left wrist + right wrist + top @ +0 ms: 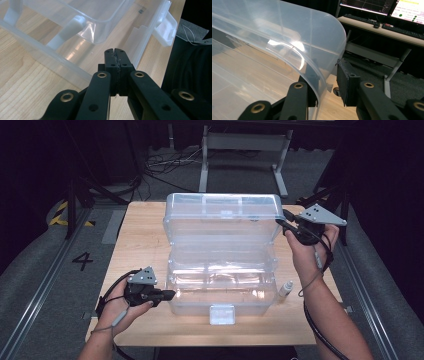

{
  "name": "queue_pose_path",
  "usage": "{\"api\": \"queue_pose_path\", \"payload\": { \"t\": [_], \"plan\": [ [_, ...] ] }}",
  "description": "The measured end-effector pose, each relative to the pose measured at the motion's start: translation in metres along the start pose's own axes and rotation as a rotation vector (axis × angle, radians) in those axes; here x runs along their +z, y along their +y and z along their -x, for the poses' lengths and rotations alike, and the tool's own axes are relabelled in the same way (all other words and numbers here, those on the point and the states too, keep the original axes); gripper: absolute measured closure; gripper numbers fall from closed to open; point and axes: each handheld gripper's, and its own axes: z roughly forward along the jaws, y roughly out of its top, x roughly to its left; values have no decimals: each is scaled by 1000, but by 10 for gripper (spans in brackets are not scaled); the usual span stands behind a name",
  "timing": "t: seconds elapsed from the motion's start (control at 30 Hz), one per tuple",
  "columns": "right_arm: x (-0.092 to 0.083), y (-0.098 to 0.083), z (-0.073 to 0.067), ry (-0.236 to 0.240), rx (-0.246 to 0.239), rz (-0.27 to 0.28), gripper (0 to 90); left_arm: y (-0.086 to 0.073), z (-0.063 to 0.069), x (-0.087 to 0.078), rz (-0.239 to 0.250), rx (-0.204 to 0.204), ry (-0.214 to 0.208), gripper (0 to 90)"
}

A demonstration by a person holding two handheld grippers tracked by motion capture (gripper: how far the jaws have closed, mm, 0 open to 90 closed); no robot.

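A clear plastic storage box (222, 290) stands mid-table with its hinged lid (222, 217) raised upright behind it. My left gripper (170, 294) lies low at the box's left wall, jaws pressed together with nothing between them. In the left gripper view those shut jaws (115, 51) point at the box's wall (75, 25), near its white latch (166, 27). My right gripper (281, 222) is up at the lid's right edge. In the right gripper view its jaws (327, 72) straddle the lid's curved rim (274, 30), one behind the plastic, with a gap showing at the other pad.
A small white bottle (285, 289) stands on the wooden table (140, 245) just right of the box's base. The box's front latch (221, 314) faces the near table edge. Beyond the table are a metal frame (245, 150) and, in the right gripper view, a desk with monitors (387, 7).
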Motion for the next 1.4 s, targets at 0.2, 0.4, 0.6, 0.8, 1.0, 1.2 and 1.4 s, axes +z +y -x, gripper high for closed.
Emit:
{"api": "queue_pose_path", "payload": {
  "t": [0.2,0.4,0.6,0.8,1.0,1.2,1.4],
  "plan": [
    [10,10,6,-1,9,-58,730,0,0,0,4,-2,-4,900],
    [20,15,12,1,14,-88,740,-1,0,0,7,0,2,899],
    [28,17,16,3,14,-85,743,-1,1,0,10,-2,6,899],
    [36,17,19,1,16,-74,748,-2,1,0,15,-5,4,899],
    [43,18,22,-7,17,-70,759,-2,0,0,15,-6,2,899],
    [49,17,24,-14,20,-60,770,-2,0,0,17,-7,-3,900],
    [56,15,26,-23,35,-52,781,-2,0,1,16,-5,-2,900]
  ]
}}
